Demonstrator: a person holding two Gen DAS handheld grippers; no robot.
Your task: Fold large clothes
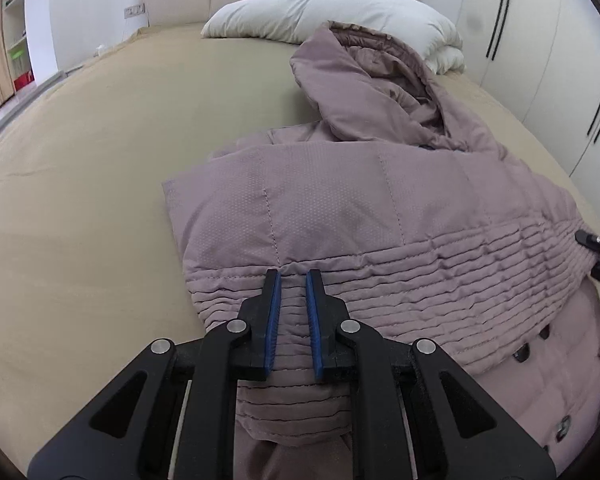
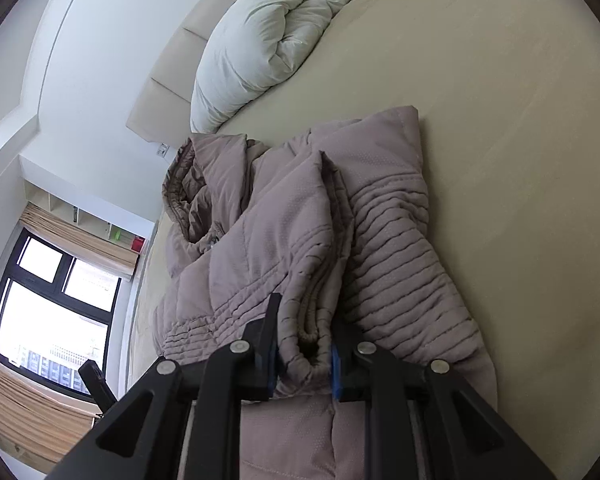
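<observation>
One padded jacket (image 1: pixel 380 208), mauve, hooded, quilted — lying on a bed (image 1: pixel 100 160) with a tan sheet, its hood (image 1: pixel 360 80) toward the white duvet (image 1: pixel 320 12) bundled at the headboard. Body partly folded over on itself; a band of close horizontal stitching runs across the near portion, and snap buttons (image 1: pixel 540 344) show along one edge.

Left gripper (image 1: pixel 293 280): jaws narrow, blue pads (image 1: pixel 273 320) pinching a ridge of the stitched band.

Right gripper (image 2: pixel 304 344): jaws narrow, closed on a thick roll of fabric with a ribbed, elasticated edge (image 2: pixel 312 336), apparently a cuff or hem; its tip also shows at the far right of the left wrist view.

Handling, as judged: soft and bulky, light for its volume, springy fill that tends to push a fold open again; shell looks smooth and likely to slide against itself. Not fragile. Best taken at seams, the stitched band or the elastic edge, where layers are bound together — a pinch on the plain shell could gather only the outer layer and slip
</observation>
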